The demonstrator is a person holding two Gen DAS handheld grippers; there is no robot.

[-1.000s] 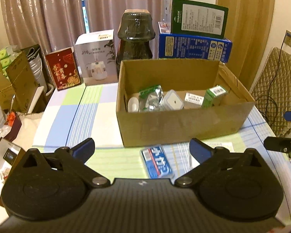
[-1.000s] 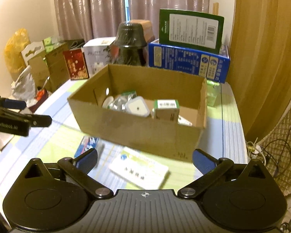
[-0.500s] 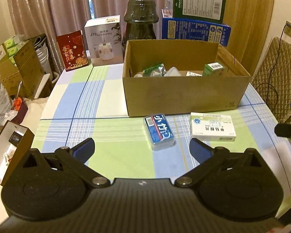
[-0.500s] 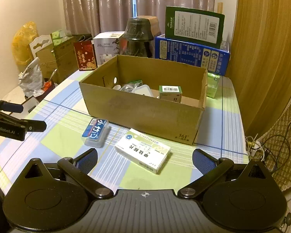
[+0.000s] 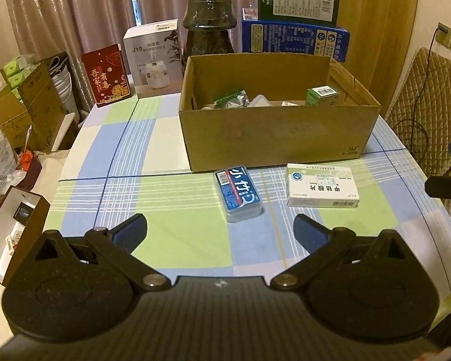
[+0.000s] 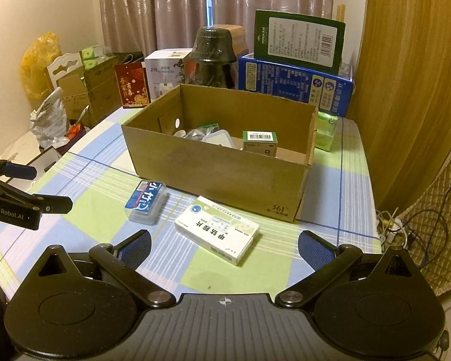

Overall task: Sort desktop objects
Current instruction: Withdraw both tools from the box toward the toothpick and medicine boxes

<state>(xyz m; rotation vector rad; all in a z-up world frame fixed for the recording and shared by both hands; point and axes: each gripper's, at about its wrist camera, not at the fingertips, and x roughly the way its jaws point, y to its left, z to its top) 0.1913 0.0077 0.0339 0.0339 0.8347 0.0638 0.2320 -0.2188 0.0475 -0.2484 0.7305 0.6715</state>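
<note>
A brown cardboard box point(image 5: 279, 138) point(image 6: 219, 174) stands on the checked tablecloth and holds several small items, among them a green carton point(image 5: 321, 94) point(image 6: 260, 143) and a foil pack point(image 5: 233, 100). In front of it lie a blue-labelled clear case point(image 5: 238, 194) point(image 6: 145, 200) and a white medicine box point(image 5: 321, 185) point(image 6: 218, 233). My left gripper point(image 5: 221, 230) is open and empty, held back from the case. My right gripper point(image 6: 224, 248) is open and empty, just short of the medicine box.
Behind the cardboard box stand a dark jar point(image 5: 209, 30), a blue carton point(image 5: 294, 40) with a green one on top, a white humidifier box point(image 5: 154, 57) and a red box point(image 5: 108, 75). Bags and cartons crowd the left side point(image 6: 75, 96). Cables hang off the right edge point(image 6: 406, 219).
Both grippers have drawn back from the cardboard box and risen, so the blue case and the medicine box now lie in full view. Both stay open.
</note>
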